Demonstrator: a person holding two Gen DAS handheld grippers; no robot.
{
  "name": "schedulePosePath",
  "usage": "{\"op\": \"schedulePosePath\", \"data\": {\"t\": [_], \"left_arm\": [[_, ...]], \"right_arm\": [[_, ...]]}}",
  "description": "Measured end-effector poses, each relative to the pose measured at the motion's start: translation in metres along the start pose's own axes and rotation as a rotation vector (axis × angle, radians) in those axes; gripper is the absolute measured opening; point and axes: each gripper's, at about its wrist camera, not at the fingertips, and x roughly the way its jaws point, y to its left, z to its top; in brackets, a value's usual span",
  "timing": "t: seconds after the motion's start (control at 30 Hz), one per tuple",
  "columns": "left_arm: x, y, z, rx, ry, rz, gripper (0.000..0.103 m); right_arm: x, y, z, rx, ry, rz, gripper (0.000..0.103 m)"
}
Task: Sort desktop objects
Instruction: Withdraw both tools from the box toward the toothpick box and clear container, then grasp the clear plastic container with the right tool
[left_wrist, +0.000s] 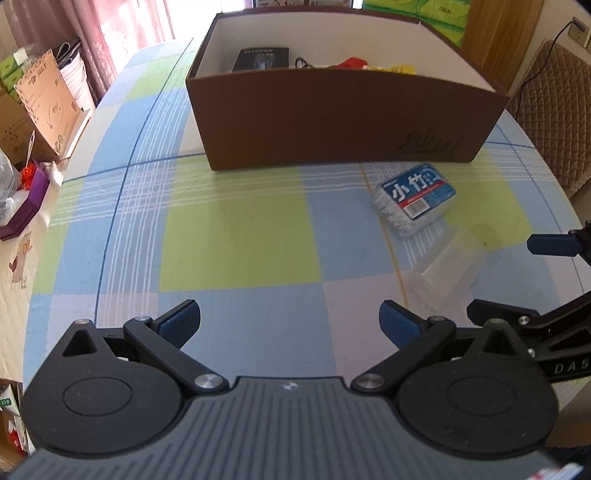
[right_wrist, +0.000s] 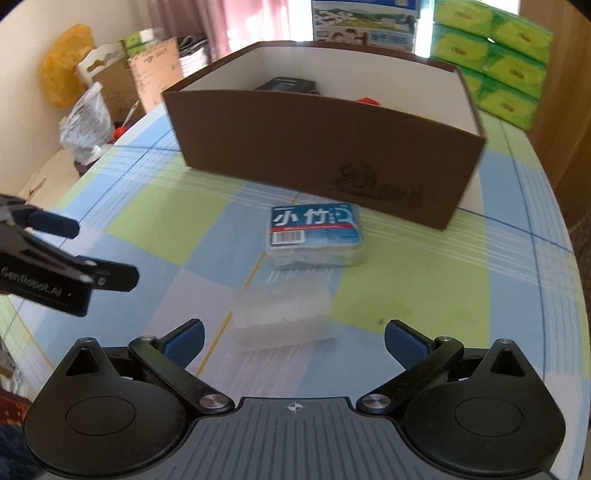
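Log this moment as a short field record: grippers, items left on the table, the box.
left gripper: open, empty
right gripper: open, empty, aimed at clear plastic case
cotton swab box: on tablecloth, beside brown box, outside it
brown box: open top, already holds a black packet and red-yellow items

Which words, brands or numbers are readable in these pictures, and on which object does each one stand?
"小竹": blue label of the cotton swab box, by the brown box.
"GenRobot.AI": left tongs, seen from the right wrist.
"DAS", cut off: right tongs, seen from the left wrist.
Too small or blurred: the label's red strip and barcode, the brown box's dark emblem, the black packet inside, the background cartons.
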Motion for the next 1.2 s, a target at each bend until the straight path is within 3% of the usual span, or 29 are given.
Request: {"op": "schedulePosePath", "data": {"t": [0.17, 0.23, 0.47, 0.6, 0.93, 1.2], "left_arm": [[0.012, 0.005, 0.001, -0.002, 0.014, -0.001, 0.102], [0.015, 0.005, 0.002, -0.002, 0.018, -0.004, 0.102], [0.027, 0.003, 0.009, 0.016, 0.032, -0.017, 0.102], [0.033, 0.000, 0.014, 0.037, 0.035, -0.031, 0.102], [0.045, -0.020, 0.028, 0.138, 0.023, -0.113, 0.102], [0.058, -0.048, 0.052, 0.301, -0.033, -0.208, 0.102]], "right_arm": [[0.012, 0.006, -0.001, -0.058, -0.014, 0.005, 0.099], [0.017, 0.006, -0.002, -0.069, -0.011, 0.009, 0.091], [0.033, 0.002, -0.002, -0.077, 0.018, 0.016, 0.084], [0.037, 0.001, -0.003, -0.091, 0.034, 0.017, 0.070], [0.024, -0.041, -0.010, 0.013, 0.051, -0.063, 0.070], [0.012, -0.084, -0.013, 0.131, 0.051, -0.164, 0.070]]}}
